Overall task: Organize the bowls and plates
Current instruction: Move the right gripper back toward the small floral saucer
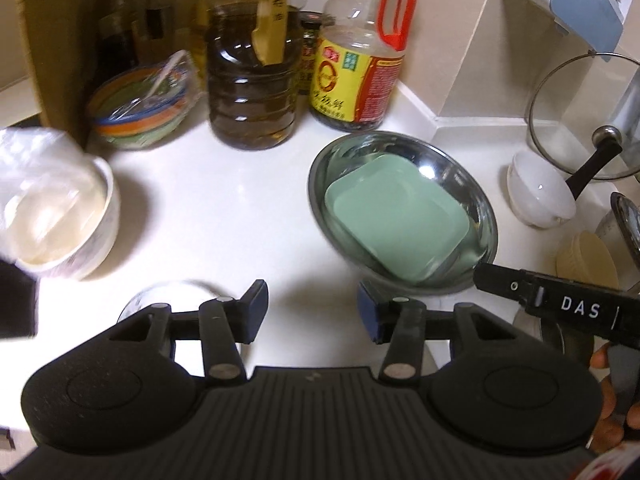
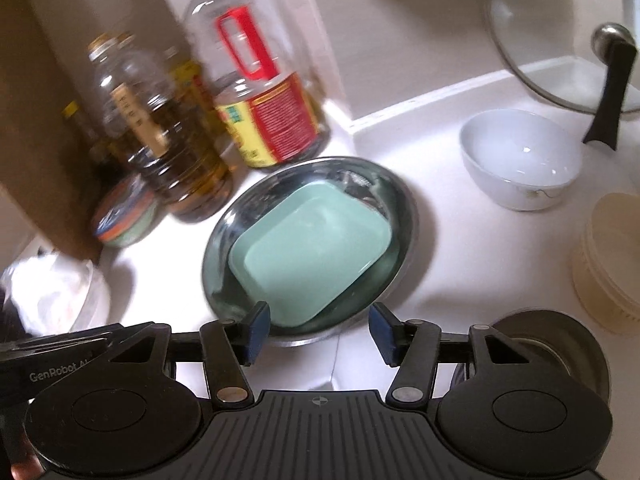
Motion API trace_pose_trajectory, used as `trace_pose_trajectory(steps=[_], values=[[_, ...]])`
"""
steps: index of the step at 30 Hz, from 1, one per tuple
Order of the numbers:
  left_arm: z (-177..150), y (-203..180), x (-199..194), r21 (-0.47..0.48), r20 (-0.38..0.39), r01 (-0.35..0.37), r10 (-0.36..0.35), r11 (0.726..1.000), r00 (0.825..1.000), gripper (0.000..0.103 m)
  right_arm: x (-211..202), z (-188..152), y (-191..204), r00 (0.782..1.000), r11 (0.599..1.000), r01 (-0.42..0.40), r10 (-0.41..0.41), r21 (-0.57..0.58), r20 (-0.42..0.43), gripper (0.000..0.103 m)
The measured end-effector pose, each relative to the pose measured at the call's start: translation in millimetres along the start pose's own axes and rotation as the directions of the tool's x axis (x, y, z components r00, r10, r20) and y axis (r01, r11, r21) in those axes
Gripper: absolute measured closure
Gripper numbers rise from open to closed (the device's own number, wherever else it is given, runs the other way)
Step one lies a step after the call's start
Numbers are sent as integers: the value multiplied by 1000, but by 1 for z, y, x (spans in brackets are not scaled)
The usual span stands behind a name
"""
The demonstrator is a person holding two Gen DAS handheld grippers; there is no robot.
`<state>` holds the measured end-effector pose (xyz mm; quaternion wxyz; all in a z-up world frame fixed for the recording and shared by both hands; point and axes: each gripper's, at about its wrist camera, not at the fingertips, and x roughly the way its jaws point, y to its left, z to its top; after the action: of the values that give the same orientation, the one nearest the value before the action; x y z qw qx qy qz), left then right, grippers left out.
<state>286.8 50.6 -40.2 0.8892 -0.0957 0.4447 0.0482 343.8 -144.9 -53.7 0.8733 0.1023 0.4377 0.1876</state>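
Observation:
A green square plate (image 1: 394, 222) (image 2: 316, 252) lies inside a steel bowl (image 1: 460, 172) (image 2: 224, 248) on the white counter. A white bowl (image 1: 538, 190) (image 2: 520, 160) stands to its right. A cream ribbed bowl (image 1: 588, 260) (image 2: 608, 264) is further right. A white bowl with plastic wrap (image 1: 60, 216) (image 2: 60, 292) is at the left. My left gripper (image 1: 312, 314) is open and empty, just in front of the steel bowl. My right gripper (image 2: 318, 330) is open and empty at the steel bowl's near rim.
Oil and sauce bottles (image 1: 252, 80) (image 2: 264, 92) stand at the back, with a stack of coloured bowls (image 1: 140, 108) (image 2: 126, 216) and a cardboard box (image 1: 52, 40). A glass pot lid (image 1: 580, 112) (image 2: 568, 40) leans at the right. A dark round thing (image 2: 556, 344) sits near right.

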Motion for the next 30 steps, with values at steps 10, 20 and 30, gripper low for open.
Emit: trace_pose_trajectory(steps=[10, 20, 30], values=[[-37, 13, -26, -60, -22, -89, 88, 994, 996, 55, 1, -17, 18, 992, 988, -115, 109, -107, -58, 48], [-55, 47, -39, -90, -32, -113, 111, 989, 993, 54, 9, -38, 50, 985, 979, -128, 107, -156, -134, 48], [-68, 90, -47, -92, -49, -116, 112, 989, 992, 53, 15, -64, 90, 989, 982, -58, 33, -181, -142, 48]])
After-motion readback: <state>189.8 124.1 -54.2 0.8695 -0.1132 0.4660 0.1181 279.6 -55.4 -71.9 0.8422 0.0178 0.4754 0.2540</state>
